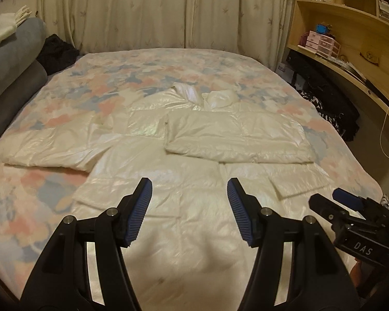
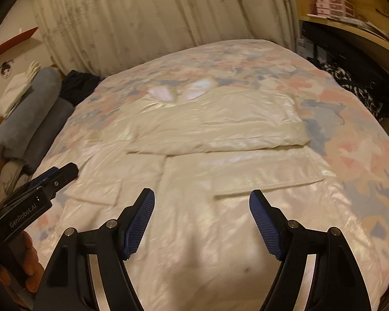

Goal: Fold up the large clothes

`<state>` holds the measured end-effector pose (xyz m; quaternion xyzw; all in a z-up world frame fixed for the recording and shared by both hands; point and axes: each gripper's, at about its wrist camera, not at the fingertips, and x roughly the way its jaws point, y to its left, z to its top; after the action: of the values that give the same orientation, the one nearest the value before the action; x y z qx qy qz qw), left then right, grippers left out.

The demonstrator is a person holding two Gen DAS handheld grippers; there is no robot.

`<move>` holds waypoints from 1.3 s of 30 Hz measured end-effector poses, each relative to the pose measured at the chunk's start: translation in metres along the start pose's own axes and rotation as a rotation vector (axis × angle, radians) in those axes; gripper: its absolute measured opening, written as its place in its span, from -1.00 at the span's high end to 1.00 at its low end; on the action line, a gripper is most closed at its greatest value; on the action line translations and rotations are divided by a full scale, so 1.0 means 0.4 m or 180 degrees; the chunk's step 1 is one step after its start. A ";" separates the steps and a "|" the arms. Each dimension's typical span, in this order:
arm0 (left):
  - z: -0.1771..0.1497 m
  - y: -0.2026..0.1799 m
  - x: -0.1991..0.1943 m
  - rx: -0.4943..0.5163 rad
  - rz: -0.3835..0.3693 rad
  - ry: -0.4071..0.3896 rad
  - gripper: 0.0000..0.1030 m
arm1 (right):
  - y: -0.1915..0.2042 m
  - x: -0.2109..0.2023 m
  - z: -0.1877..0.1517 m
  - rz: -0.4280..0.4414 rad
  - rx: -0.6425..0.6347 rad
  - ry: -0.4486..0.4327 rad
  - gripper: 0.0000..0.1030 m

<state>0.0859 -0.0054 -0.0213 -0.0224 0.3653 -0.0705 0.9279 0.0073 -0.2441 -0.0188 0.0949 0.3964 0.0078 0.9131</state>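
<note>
A shiny cream puffer jacket (image 1: 168, 176) lies flat on the bed, collar at the far end. Its right sleeve (image 1: 236, 140) is folded across the chest; the left sleeve (image 1: 51, 147) stretches out to the left. In the right wrist view the jacket (image 2: 194, 181) fills the middle, with the folded sleeve (image 2: 220, 127) across it. My left gripper (image 1: 189, 184) hovers open above the jacket's lower half with nothing between its fingers. My right gripper (image 2: 202, 194) also stands open and empty over the hem. Each gripper shows in the other's view: the right gripper (image 1: 347, 207), the left gripper (image 2: 51, 178).
The floral bedspread (image 1: 51, 186) covers the bed. Grey bolsters (image 1: 10, 77) and a dark garment (image 1: 57, 51) lie at the far left. Curtains (image 1: 155, 10) hang behind. A wooden desk with shelves (image 1: 350, 31) and dark bags (image 1: 332, 108) stand on the right.
</note>
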 end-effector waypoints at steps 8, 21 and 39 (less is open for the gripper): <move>-0.041 0.156 -0.100 -0.0238 0.0196 0.0076 -0.12 | 0.207 -0.067 -0.060 0.0169 -0.0404 -0.0003 -0.50; -0.110 0.364 -0.169 -0.0560 0.0412 0.0175 -0.16 | 0.550 -0.141 -0.130 0.0498 -0.1128 -0.0106 -0.50; -0.109 0.796 0.017 -0.1651 0.0077 0.0242 -0.18 | 0.806 0.164 0.027 0.0602 -0.1398 -0.0133 0.04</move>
<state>0.0974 0.3089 -0.0875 -0.2526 0.4061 0.0359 0.8775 0.0796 0.0767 -0.0012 -0.0692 0.3556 0.1774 0.9150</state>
